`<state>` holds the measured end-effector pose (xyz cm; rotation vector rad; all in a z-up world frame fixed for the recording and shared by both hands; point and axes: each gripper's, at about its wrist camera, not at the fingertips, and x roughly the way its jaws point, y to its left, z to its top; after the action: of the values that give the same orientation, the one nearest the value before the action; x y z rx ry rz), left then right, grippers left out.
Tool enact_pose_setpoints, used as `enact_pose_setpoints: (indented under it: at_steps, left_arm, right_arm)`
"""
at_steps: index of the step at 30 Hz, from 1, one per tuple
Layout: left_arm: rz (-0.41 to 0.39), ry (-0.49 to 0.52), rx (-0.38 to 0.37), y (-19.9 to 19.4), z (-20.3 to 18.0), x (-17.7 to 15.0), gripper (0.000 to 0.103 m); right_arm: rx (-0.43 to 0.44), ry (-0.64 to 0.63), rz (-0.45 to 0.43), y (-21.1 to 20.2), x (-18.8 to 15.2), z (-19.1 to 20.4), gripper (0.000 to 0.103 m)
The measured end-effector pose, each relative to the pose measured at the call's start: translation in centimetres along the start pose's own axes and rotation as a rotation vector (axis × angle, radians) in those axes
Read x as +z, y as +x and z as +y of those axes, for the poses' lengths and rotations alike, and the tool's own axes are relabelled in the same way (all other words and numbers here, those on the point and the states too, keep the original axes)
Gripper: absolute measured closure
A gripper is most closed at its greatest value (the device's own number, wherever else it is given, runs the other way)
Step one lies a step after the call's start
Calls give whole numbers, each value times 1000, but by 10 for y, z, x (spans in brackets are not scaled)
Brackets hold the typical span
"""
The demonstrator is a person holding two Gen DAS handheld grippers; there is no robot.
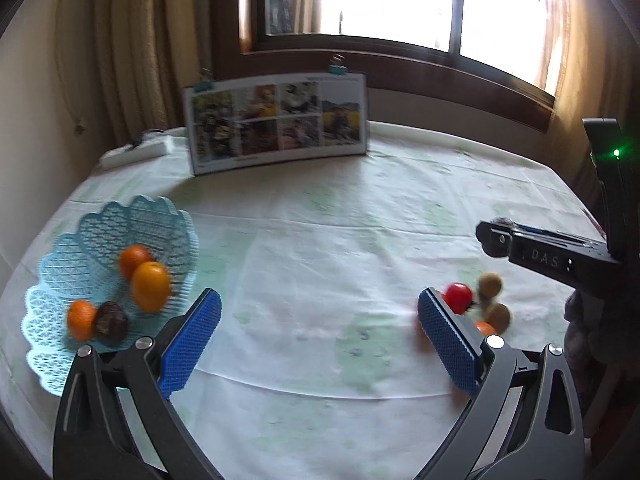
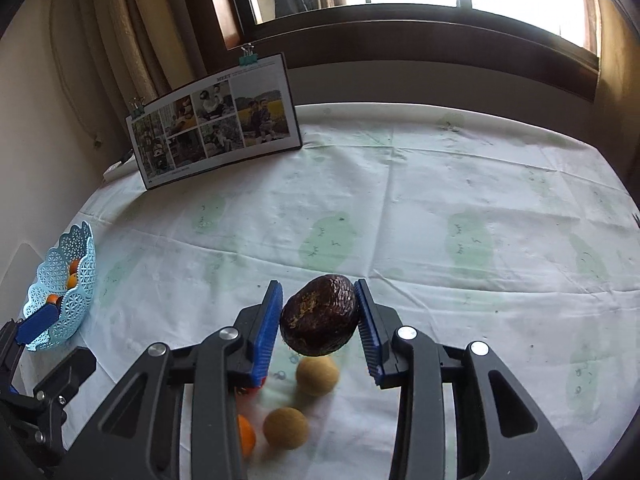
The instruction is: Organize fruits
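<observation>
My right gripper (image 2: 318,292) is shut on a dark wrinkled avocado (image 2: 320,320), held just above the cloth. Beneath it lie two brown kiwis (image 2: 316,374), an orange (image 2: 245,436) and a red fruit mostly hidden by the left finger. In the left wrist view the same pile shows as a red fruit (image 1: 458,296), kiwis (image 1: 491,284) and an orange (image 1: 485,327) behind the right pad. My left gripper (image 1: 320,320) hangs open and empty over the cloth. To its left, a light blue lattice basket (image 1: 132,216) holds three oranges (image 1: 150,286) and another dark avocado (image 1: 110,322).
A photo board (image 1: 278,122) stands clipped upright at the table's back, with a white power strip (image 1: 138,150) to its left. The right gripper's black body (image 1: 552,258) juts in from the right. Curtains and a window sit behind. The tablecloth (image 2: 440,220) spreads wide between basket and pile.
</observation>
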<state>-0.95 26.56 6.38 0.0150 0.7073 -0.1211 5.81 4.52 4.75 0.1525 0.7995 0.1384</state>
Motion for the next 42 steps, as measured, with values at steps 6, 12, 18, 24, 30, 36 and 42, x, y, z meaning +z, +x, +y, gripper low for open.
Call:
enact_pose_setpoints:
  at_steps: [6,12,18,24,30,36,42]
  left_arm:
    - [68,43,-128,14,-34,-5,3]
    - [100,111,-198,21,-62,-12,3]
    - [182,147,-288,38,-80,-22,31]
    - [215,128,-322,48,-82,-27,56]
    - [226,114,-346,46,-81,-28,65]
    - [185,121,-285,36,-76,-27,65]
    - [141,104,-243,25,-63,-22,65]
  right_arm:
    - [-41,51,-14,-7,-5,-29,66]
    - [-28,69,-15,-8,-7,-36,66]
    - [-14,71,-13,-9,-9,-36,66]
    - [-7,73,-15,-10,-9,-35,66]
    - [-6,73,-22,-12,-9,-35,66]
    - [-7,76,-31,-13,-9,-36,66]
    - [-24,101,-8,-6,-11,-44,65]
